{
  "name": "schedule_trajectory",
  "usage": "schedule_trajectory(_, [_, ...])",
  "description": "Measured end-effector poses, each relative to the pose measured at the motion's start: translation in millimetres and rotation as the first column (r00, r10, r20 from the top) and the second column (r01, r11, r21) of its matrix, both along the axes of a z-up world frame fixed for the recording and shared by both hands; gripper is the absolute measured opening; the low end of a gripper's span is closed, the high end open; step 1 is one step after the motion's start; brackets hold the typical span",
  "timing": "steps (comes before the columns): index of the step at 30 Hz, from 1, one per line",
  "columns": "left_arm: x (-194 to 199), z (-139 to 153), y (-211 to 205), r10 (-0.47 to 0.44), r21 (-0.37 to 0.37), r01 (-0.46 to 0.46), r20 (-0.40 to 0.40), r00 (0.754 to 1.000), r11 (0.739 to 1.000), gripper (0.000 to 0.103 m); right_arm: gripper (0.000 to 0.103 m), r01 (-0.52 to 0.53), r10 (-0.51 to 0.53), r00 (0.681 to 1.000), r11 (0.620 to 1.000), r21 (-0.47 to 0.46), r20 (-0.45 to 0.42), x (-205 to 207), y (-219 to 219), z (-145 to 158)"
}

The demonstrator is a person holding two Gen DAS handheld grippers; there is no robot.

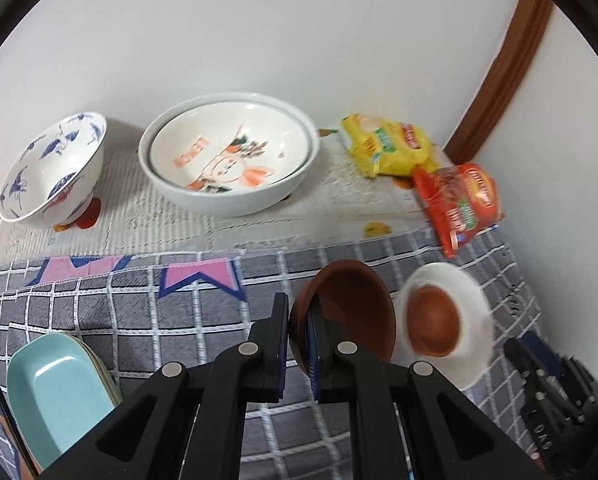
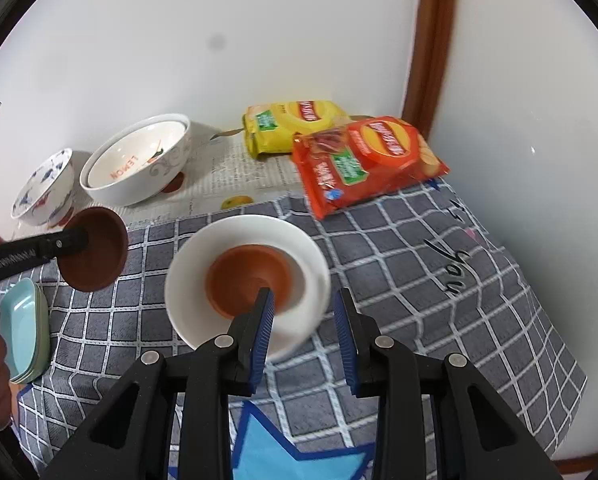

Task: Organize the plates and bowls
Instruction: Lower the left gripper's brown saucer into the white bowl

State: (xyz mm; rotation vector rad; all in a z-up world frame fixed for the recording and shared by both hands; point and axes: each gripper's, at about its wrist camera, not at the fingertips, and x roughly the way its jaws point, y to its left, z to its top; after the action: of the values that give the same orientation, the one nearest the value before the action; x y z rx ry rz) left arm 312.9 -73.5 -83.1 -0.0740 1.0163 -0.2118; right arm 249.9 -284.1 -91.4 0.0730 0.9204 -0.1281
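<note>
My left gripper point(image 1: 297, 316) is shut on the rim of a small brown bowl point(image 1: 351, 312) and holds it above the cloth; it also shows in the right wrist view point(image 2: 95, 250). A white bowl point(image 2: 299, 240) with a second brown bowl point(image 2: 247, 280) inside sits on the checked cloth point(image 2: 399, 280); it also shows in the left wrist view point(image 1: 467, 320). My right gripper point(image 2: 304, 316) is open, its fingers on either side of the white bowl's near rim. A stack of large white bowls point(image 1: 227, 160) and a blue-patterned bowl point(image 1: 51, 168) stand at the back.
Stacked light blue rectangular plates point(image 1: 55, 396) lie at the front left. A yellow snack bag point(image 1: 387, 148) and a red snack bag point(image 1: 459, 204) lie at the back right by the wall corner. Newspaper point(image 1: 171, 220) covers the back of the table.
</note>
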Motion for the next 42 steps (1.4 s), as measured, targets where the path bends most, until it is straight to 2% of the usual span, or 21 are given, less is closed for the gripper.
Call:
schedule_trajectory(6, [-11.5,11.9,-33.9,-0.044,-0.016,0.044,-0.001,0.999,0.999,0.009,0.031,0.028,-0.028,1.000,0.999,0.022,0.012,-19.1,-26.7,3.0])
schedule_trajectory(18, [-17.8,0.0,-82.4,-0.099,-0.004,0.099,-0.027,0.995,0.995,0.009,0.031,0.108,-0.108,0.994,0.993,0.050,0.002,-42.6,-76.2,-5.0])
schedule_trajectory(29, [-7.4,-14.5,-93.4,-0.102,0.005,0.102,-0.054,0.993,0.995,0.009,0.031,0.120,-0.119,0.993,0.990,0.071,-0.021,-44.9,-89.1,-19.8])
schedule_trajectory(42, [1.7,-29.2,-93.3,-0.099,-0.026,0.097,-0.084,0.992,0.995,0.009,0.031,0.125,-0.122,0.991,0.989,0.074,-0.054,-42.6,-92.1,-31.3])
